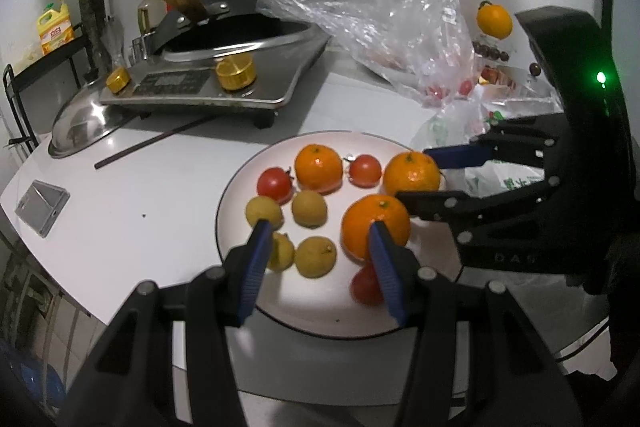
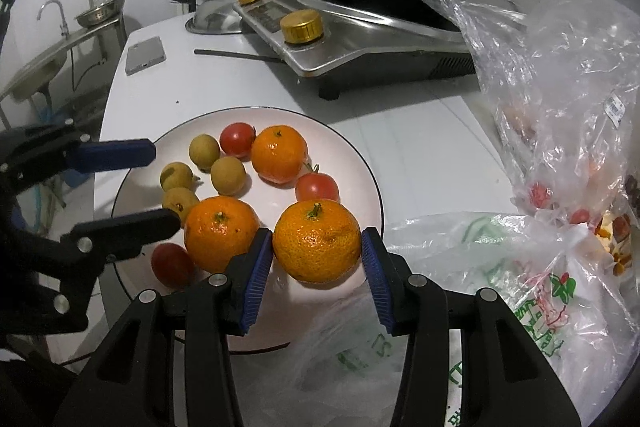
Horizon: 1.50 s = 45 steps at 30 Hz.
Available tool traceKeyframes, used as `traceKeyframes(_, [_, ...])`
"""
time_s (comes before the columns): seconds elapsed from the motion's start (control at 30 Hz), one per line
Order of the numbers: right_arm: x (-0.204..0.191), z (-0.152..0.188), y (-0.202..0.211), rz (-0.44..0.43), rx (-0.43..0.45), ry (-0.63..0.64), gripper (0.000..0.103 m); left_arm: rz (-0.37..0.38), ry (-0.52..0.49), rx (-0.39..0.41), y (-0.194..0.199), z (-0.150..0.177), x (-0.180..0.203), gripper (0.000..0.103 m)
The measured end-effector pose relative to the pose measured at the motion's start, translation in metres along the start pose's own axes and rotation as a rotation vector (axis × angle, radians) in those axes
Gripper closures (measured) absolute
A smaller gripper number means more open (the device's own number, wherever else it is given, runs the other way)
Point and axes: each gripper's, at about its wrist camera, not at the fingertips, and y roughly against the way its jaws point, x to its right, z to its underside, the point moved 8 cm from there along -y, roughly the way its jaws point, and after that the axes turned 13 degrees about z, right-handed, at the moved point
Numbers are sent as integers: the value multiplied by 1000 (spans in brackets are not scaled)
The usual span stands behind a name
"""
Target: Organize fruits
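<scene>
Reading labels first: I make out faint letters "D A S" on the right hand-held gripper (image 1: 420, 175) body, and green printing on the white bag (image 2: 540, 291) that I cannot decipher. On my right, the blue pads flank the nearest orange (image 2: 317, 241) at the plate (image 2: 372, 187) rim; contact looks likely, but I cannot tell if it is clamped. My left hand-held gripper (image 1: 318, 235) hovers released over a small yellow fruit (image 1: 315, 257). Bare worktop (image 1: 160, 195) lies open left of the plate, toward the cooker (image 1: 224, 83) and phone (image 2: 145, 55).
</scene>
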Motion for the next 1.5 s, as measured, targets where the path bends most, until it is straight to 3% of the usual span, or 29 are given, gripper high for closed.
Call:
traceKeyframes(0.47, [0, 4, 4, -23, -14, 7, 54, -4, 9, 10, 8, -1, 3, 51])
traceKeyframes(0.6, [3, 3, 7, -10, -6, -6, 48, -9, 12, 23, 15, -3, 5, 50])
traceKeyframes(0.87, [12, 1, 27, 3, 24, -23, 48, -13, 6, 31, 27, -3, 14, 49])
traceKeyframes(1.0, [15, 0, 42, 12, 44, -33, 48, -16, 2, 55, 38, -6, 22, 36])
traceKeyframes(1.37, [22, 4, 92, 50, 96, -62, 48, -24, -22, 124, 78, -12, 47, 35])
traceKeyframes(1.5, [24, 8, 113, 61, 116, -75, 48, -37, -29, 158, 95, -15, 56, 23])
